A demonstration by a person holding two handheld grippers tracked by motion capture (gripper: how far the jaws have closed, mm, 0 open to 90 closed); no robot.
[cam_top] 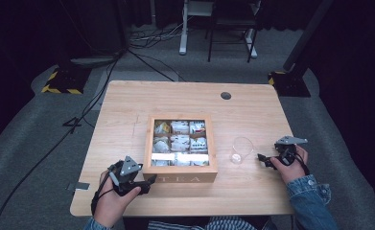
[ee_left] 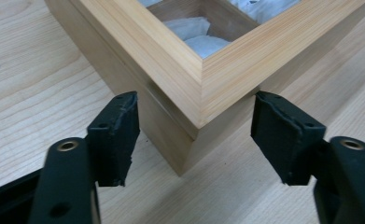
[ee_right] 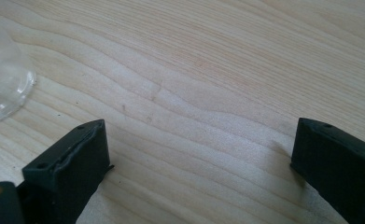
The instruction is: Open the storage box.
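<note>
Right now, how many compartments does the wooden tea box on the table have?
9, in three rows of three inside the square light-wood tea box: back row, middle row, front row. All hold tea bags; glare on the front row blurs its contents.

Ahead of our left gripper (ee_left: 194,135), the tea box (ee_left: 189,88) corner blocks the gap between its spread jaws. Our right gripper (ee_right: 199,163) faces bare table (ee_right: 208,70); a glass (ee_right: 3,84) stands near its left jaw.

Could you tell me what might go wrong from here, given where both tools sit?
The left tool is open astride the tea box corner; closing there would probably pinch an angled edge and slip or skew the box. The right tool is open close beside the empty glass, so a sideways sweep could tip it.
</note>
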